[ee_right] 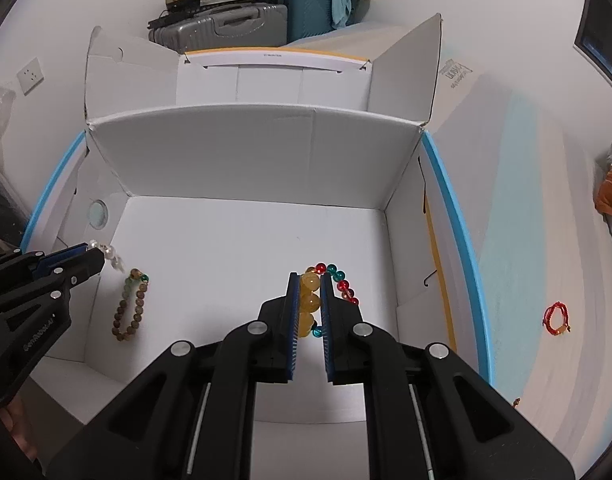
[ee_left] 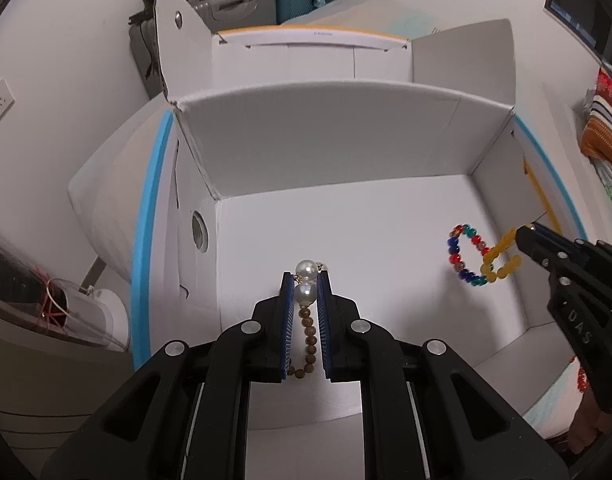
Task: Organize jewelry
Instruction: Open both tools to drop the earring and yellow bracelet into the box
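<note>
Left gripper [ee_left: 306, 280] fills the foreground of its own view, jaws drawn in narrow and pinching two pearls [ee_left: 306, 270] right at the tips, one pearl clamped between the blue pads, the other poking out just past them. A brown bead bracelet [ee_right: 130, 305] trails back between the fingers and lies on the floor of the white box [ee_left: 345, 136]. From the right wrist view that same gripper reaches in from 9 o'clock, angled down over the box's left side, bracelet resting at about 8 o'clock.

Right gripper [ee_right: 309, 280] now: jaws also nearly together, squeezing a run of amber beads [ee_right: 309, 300] stacked along the pads. A multicolour bead bracelet [ee_left: 467, 254] sits touching the amber strand, on the box floor at 3 o'clock in the left view, with the gripper coming in from the right edge, tilted downward.

Outside the box, a red bracelet [ee_right: 557, 318] lies on the surface at 3 o'clock, well apart.
</note>
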`<state>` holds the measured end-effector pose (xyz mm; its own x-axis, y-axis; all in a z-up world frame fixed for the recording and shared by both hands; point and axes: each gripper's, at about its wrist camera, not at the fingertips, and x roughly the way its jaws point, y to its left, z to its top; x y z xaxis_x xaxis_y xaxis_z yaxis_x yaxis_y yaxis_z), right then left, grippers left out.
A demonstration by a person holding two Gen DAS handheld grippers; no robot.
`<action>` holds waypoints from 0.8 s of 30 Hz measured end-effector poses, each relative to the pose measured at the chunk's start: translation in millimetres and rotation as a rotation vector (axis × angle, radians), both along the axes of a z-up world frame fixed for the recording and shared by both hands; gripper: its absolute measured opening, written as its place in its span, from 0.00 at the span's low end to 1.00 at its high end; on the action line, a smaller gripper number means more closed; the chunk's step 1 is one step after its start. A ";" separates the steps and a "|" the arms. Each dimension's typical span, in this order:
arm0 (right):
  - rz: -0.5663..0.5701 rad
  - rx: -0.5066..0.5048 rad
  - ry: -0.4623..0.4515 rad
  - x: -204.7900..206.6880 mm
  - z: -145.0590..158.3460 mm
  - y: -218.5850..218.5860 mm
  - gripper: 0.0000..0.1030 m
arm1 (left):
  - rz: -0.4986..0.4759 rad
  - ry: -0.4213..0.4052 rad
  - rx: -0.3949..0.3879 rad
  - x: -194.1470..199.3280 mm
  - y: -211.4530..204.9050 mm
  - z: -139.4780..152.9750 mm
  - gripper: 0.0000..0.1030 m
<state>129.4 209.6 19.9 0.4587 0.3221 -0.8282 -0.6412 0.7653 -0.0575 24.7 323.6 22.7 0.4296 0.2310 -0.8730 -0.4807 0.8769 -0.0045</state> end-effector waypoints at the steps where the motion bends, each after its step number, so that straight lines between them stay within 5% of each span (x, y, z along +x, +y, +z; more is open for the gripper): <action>1: 0.000 -0.004 0.001 0.6 -0.8 0.1 0.09 | -0.001 0.003 -0.003 0.2 0.9 -1.6 0.11; 7: 0.000 -0.013 0.013 1.7 -5.5 1.3 0.10 | 0.012 0.019 0.011 0.4 2.4 -2.9 0.13; 9: 0.000 -0.003 0.014 0.9 -3.0 -0.3 0.12 | 0.011 0.012 0.019 -0.3 0.7 0.5 0.24; 19: -0.047 0.121 -0.087 -13.8 54.0 -57.2 0.78 | -0.028 -0.132 0.089 -17.2 -36.7 52.3 0.82; 24: -0.103 0.132 -0.144 -17.5 74.2 -106.2 0.90 | -0.091 -0.208 0.093 -22.1 -69.3 77.5 0.94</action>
<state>111.9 103.3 94.1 0.6055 0.3686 -0.7053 -0.5517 0.8332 -0.0382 2.6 254.3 100.2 0.6205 0.2586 -0.7403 -0.3968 0.9178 -0.0120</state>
